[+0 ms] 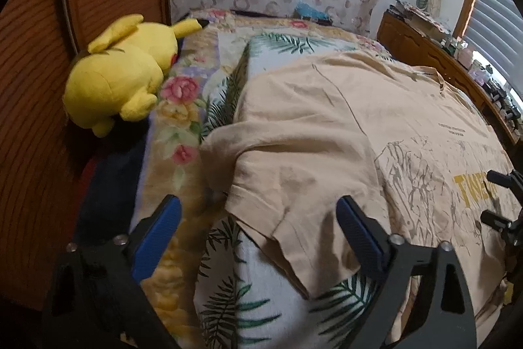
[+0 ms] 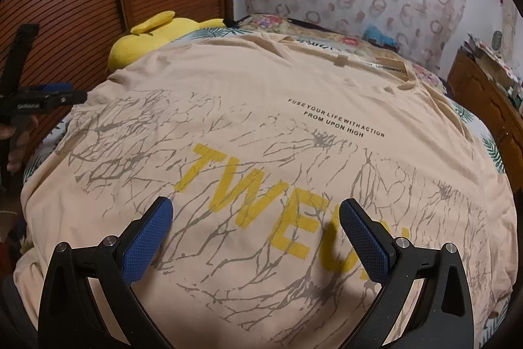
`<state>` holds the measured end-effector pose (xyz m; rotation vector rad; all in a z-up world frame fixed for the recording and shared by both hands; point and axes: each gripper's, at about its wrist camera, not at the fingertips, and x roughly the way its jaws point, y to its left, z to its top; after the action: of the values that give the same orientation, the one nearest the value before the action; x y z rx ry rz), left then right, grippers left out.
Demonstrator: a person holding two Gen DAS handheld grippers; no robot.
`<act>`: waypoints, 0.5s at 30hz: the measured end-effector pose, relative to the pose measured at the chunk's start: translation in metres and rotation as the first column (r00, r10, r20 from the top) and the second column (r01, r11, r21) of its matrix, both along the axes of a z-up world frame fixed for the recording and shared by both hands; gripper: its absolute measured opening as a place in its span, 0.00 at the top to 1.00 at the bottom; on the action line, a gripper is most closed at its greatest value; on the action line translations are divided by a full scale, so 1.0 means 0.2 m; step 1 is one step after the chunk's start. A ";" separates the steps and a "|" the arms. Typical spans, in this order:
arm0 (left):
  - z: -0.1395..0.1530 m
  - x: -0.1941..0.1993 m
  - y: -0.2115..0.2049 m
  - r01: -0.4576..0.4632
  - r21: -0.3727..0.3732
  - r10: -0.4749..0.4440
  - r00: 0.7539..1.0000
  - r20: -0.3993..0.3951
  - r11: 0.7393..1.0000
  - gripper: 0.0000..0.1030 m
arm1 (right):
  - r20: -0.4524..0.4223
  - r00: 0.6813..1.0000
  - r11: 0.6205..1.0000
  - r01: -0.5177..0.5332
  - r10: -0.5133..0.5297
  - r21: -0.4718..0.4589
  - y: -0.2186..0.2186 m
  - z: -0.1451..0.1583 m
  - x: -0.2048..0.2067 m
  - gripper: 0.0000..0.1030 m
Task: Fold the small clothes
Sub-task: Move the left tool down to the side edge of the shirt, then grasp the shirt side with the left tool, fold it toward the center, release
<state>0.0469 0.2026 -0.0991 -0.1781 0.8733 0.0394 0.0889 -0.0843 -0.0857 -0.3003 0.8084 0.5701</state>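
A beige T-shirt (image 2: pixel 261 107) with yellow letters and grey branch print lies spread flat, front up, on the bed. In the left wrist view the T-shirt (image 1: pixel 327 126) shows with its left sleeve (image 1: pixel 281 218) lying between my fingers. My left gripper (image 1: pixel 258 208) is open and empty, just above that sleeve's hem. My right gripper (image 2: pixel 256 210) is open and empty, hovering over the printed chest. The left gripper also shows at the left edge of the right wrist view (image 2: pixel 49 97), and the right gripper at the right edge of the left wrist view (image 1: pixel 500 198).
A yellow plush toy (image 1: pixel 121 77) lies at the bed's left side against a brown slatted wardrobe (image 1: pixel 32 120). A leaf-print cover (image 1: pixel 248 293) and floral blanket (image 1: pixel 176 120) lie under the shirt. A wooden headboard shelf with clutter (image 1: pixel 457 54) runs on the right.
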 end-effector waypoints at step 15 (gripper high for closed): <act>0.03 -0.01 0.03 0.010 -0.008 -0.010 1.000 0.027 1.000 0.93 | -0.048 0.999 0.998 -0.019 0.016 -0.052 0.04 -0.06 0.02 0.00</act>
<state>0.0458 0.2095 -0.0926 -0.1815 0.8473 0.0240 0.0929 -0.0771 -0.0982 -0.3435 0.8680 0.5749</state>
